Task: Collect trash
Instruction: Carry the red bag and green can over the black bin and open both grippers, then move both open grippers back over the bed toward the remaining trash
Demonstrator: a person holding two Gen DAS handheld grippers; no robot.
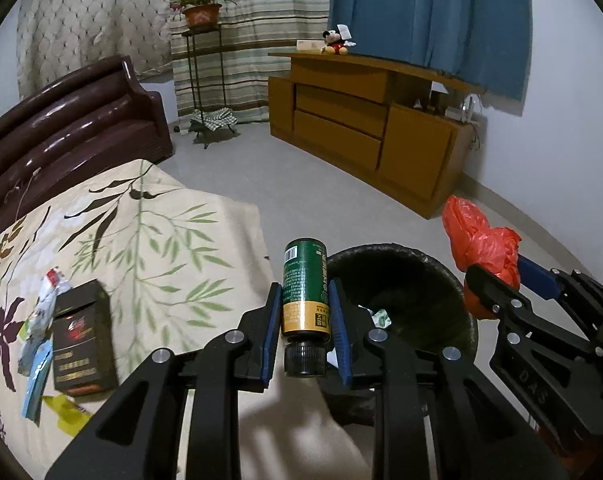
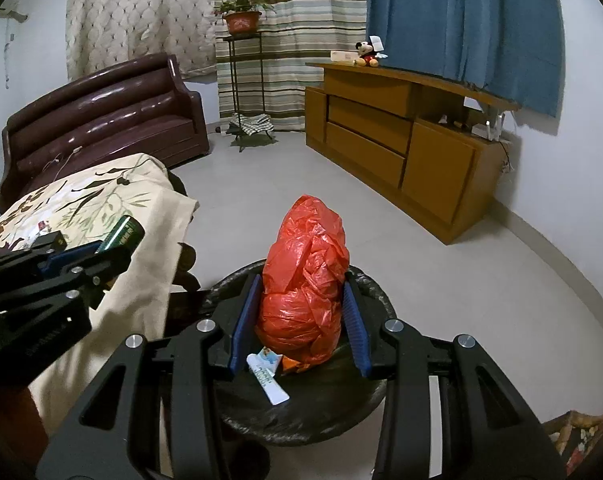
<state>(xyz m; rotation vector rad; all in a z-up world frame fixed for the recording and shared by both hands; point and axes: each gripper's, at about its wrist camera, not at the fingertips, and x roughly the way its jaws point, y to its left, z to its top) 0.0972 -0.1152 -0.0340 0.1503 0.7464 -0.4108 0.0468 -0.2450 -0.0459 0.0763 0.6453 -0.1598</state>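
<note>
left gripper (image 1: 304, 322) clamps a green bottle (image 1: 304, 288) near the bin (image 1: 457, 280) rim; right gripper (image 2: 301, 320) squeezes a red bag (image 2: 305, 280) above the bin (wrappers already inside). letting go early could drop the bottle onto the tablecloth (image 1: 149, 240).

Left gripper (image 1: 305, 316): black plastic frame with slotted cut-outs, round silver screws at the pivots, blue ribbed pads on both fingers

Right gripper (image 2: 301, 320): same build, black linkage arms, silver screws, blue ribbed pads; seen from the left wrist view, raised letters "DAS" on its black side
</note>
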